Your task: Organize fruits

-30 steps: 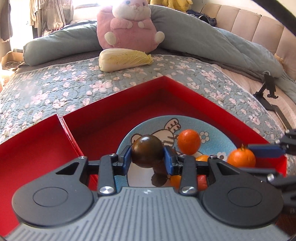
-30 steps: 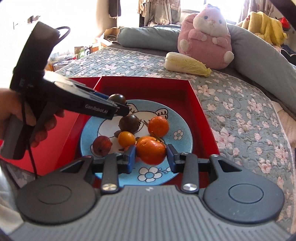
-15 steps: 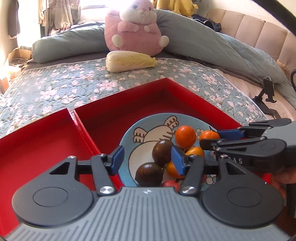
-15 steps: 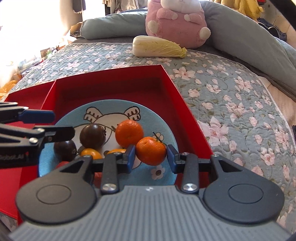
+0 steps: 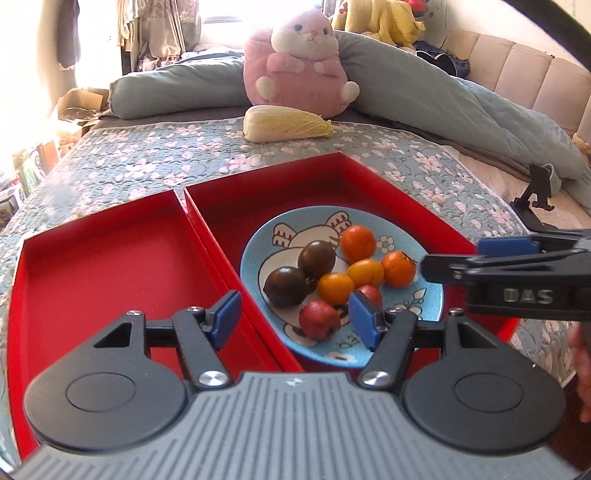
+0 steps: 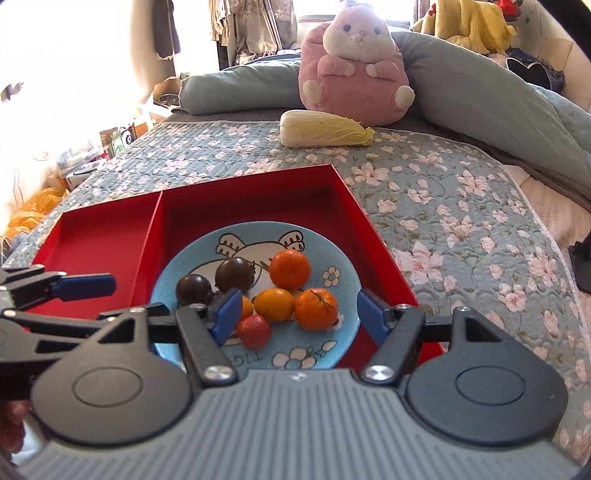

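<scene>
on the floral quilted bed (image 6: 443,192), both tools, left tool (image 5: 291,317) and right tool (image 6: 295,314), have just opened wide and empty (release step); next pick needs fruit outside the blue cartoon plate (image 6: 332,254), at 12 o'clock.

I see a red box (image 5: 110,258); a blue plate (image 5: 428,306) with a cartoon rabbit (white, outlined black); orange, dark brown and red fruits (image 5: 356,243); a grey-blue floral quilt (image 5: 147,166).

A bed with a floral quilt (image 6: 443,206) filled the room, a beige padded headboard (image 5: 535,74) at far right, and bright daylight poured through a far window (image 5: 218,18).
</scene>
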Demonstrator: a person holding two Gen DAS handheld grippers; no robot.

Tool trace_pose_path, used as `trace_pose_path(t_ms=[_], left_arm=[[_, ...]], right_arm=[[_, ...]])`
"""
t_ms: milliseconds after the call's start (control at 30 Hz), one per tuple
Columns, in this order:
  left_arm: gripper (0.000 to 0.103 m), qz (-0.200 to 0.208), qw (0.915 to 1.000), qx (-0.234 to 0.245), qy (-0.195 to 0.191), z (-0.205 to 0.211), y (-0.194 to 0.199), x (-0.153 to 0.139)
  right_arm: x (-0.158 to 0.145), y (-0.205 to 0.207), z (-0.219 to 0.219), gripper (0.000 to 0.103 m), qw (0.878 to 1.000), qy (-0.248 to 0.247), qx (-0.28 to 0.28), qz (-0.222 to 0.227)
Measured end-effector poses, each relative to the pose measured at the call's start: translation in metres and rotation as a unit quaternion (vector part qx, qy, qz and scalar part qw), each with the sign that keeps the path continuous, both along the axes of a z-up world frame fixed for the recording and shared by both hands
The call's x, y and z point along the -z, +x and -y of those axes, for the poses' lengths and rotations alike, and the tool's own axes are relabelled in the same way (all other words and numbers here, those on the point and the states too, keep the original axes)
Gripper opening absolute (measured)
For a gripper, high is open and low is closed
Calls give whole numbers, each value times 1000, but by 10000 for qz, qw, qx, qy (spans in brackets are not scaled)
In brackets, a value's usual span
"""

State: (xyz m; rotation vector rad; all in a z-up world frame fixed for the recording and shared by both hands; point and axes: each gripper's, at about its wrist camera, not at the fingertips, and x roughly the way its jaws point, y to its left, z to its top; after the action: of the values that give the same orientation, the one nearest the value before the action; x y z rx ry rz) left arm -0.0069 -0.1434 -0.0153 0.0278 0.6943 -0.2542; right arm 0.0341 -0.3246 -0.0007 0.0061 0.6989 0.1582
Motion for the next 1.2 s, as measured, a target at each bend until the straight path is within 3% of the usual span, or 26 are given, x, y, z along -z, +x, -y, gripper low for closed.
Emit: trace_pose_path(t_ms=[300, 467, 533, 700, 1200], left_arm=[[70, -67, 9997, -189, 109, -8, -29, 3], [83, -51, 9996, -236, 129, -11, -32, 1], [95, 18, 9996, -211, 197, -7, -33, -1], [103, 155, 9995, 7, 282, 2, -35, -3], [103, 58, 9996, 53, 288, 8, -28, 2]], right_arm=[[-13, -68, 9, 71, 9991, 227, -128, -343], [-10, -84, 1, 71, 9978, 141, -324, -568], [-9, -86, -4, 71, 9974, 93, -374, -605], [-8, -86, -17, 71, 9961, 31, -563, -671], [1, -84, -16, 71, 9949, 0, -610, -803]])
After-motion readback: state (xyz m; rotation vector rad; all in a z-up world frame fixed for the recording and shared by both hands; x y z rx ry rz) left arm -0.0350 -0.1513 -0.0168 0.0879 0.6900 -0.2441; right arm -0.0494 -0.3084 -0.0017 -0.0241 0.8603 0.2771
